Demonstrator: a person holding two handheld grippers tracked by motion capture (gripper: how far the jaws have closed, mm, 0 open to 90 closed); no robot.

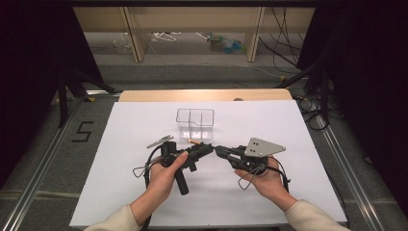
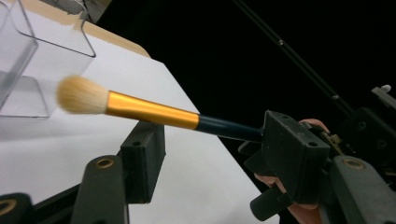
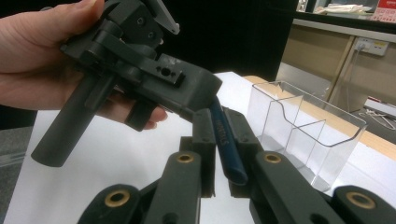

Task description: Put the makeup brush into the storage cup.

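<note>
Closest to me, both hands come in from the bottom of the high view, each holding a gripper over the white table [image 1: 120, 192]. Largest of the things in play is the clear divided box [image 1: 195, 123], which stands toward the far side, just beyond the grippers, and I see nothing inside it. Next comes my right gripper [image 3: 223, 154], clamped tight on the dark blue handle end of the brush [image 2: 140, 109], so the pickup looks done. That brush is off the table, held roughly level, its gold collar and pale bristle head pointing toward the box. My left gripper [image 2: 212, 140] has its jaws partly apart on either side of the brush: one pad sits under the gold collar and the other beside the dark handle, and neither seems to press on it yet. I judge this to be mid-handover or a steadying grip. Getting the brush into a compartment remains undone.
</note>
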